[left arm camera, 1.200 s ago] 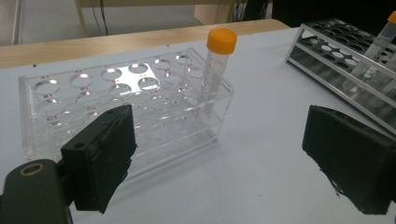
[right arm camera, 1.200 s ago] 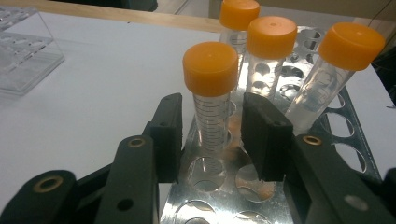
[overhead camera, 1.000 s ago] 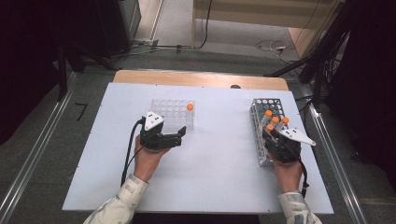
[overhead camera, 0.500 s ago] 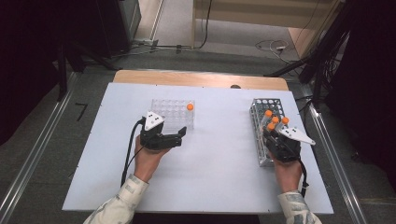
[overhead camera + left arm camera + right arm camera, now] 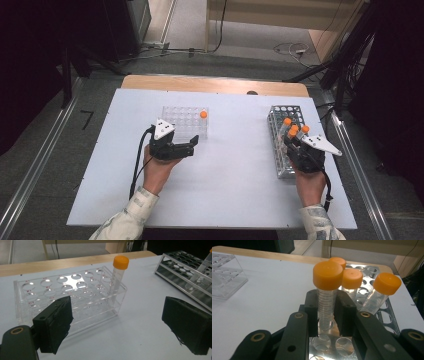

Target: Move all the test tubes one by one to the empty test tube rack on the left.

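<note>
Closing in over the last second: right gripper [image 5: 327, 315] jaws now clamped on the near tube [image 5: 327, 293], pads pressed against its clear graduated wall just under the orange cap. Hardly any shift of either hand otherwise; left gripper [image 5: 192, 145] parked where it was.

Gripped tube upright, foot down in a hole of the metal rack [image 5: 384, 317], at the rack's near end. Three more orange-capped tubes [image 5: 352, 281] just behind it in the same rack, one leaning outward toward the rack's right edge. From the high view, right gripper [image 5: 295, 145] sitting over the near half of the metal rack [image 5: 285, 112], orange caps clustered at its tips.

Left gripper [image 5: 117, 322] spread wide, nothing between the pads, hovering over bare white table [image 5: 235, 170] well to the left of the metal rack, just in front of the clear plastic rack [image 5: 75, 295]. Single orange-capped tube [image 5: 117, 277] standing upright in that clear rack's corner hole on the side toward the metal rack.
</note>
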{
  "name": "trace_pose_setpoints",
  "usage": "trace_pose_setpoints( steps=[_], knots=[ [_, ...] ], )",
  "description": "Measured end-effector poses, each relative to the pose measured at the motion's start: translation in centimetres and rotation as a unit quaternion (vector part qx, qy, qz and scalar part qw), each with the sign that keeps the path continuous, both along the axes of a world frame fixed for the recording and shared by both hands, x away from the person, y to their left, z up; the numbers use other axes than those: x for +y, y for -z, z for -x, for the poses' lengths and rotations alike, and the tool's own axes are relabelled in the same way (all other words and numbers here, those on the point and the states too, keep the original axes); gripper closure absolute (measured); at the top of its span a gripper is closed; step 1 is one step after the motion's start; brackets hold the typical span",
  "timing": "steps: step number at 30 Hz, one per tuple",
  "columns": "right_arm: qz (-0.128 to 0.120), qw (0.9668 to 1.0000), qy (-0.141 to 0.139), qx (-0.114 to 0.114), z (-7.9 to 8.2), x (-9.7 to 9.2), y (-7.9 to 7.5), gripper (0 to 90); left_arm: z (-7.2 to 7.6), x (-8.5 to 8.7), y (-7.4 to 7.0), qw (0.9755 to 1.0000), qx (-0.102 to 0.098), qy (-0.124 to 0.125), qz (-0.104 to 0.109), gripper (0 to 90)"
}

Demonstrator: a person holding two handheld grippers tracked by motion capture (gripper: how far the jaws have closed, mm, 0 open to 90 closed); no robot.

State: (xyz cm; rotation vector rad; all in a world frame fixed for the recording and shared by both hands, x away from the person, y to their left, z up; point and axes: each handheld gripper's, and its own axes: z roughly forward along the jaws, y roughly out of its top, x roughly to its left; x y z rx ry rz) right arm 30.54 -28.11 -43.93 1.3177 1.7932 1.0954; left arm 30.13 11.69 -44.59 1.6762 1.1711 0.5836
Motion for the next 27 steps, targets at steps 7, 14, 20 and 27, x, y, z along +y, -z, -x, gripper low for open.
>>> trace_pose_setpoints(
  steps=[7,14,20,27],
  knots=[
    [-0.003,0.9999,-0.001,-0.014,0.4,-0.1,-0.8,72.0,0.0,0.0,0.0,1.0000,0.000,-0.001,-0.002,9.8],
    [-0.006,0.9996,0.000,-0.027,0.8,-0.4,-1.6,72.2,0.0,0.0,0.0,1.0000,0.002,-0.002,-0.001,9.8],
    [-0.014,0.9992,-0.004,-0.038,1.3,-0.5,-2.4,72.3,0.0,0.1,0.0,1.0000,0.000,-0.002,-0.001,9.8],
    [-0.021,0.9976,-0.014,-0.064,2.6,-0.2,-4.1,72.3,0.1,0.1,-0.1,1.0000,-0.003,-0.002,0.002,9.8]
  ],
)
